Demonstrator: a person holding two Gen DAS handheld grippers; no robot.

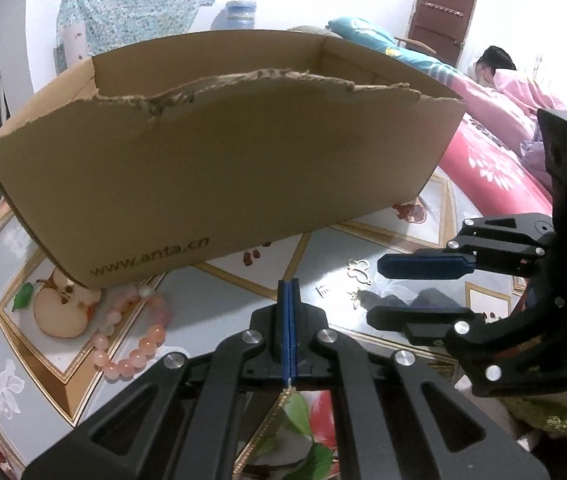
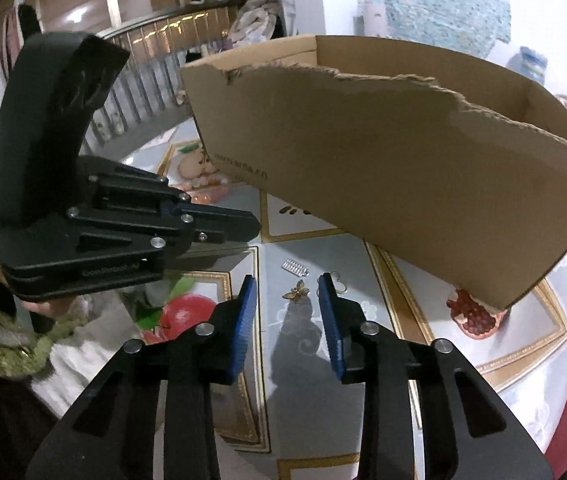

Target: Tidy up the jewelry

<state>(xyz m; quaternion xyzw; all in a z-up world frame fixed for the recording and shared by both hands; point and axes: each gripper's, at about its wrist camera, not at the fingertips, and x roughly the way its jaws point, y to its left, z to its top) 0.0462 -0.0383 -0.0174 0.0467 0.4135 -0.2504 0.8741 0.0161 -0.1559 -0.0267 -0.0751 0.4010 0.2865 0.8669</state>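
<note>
One bracelet (image 1: 133, 336), one box (image 1: 219, 160)

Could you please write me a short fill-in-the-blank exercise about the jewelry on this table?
1. The pink bead bracelet lies beside a printed ____ half on the tablecloth.
2. The left gripper has its fingers ____.
3. The gold brooch ahead of the right gripper is shaped like a ____.
4. The cardboard box has a ____ top edge.

Missing words: apple; shut; butterfly; torn
</note>
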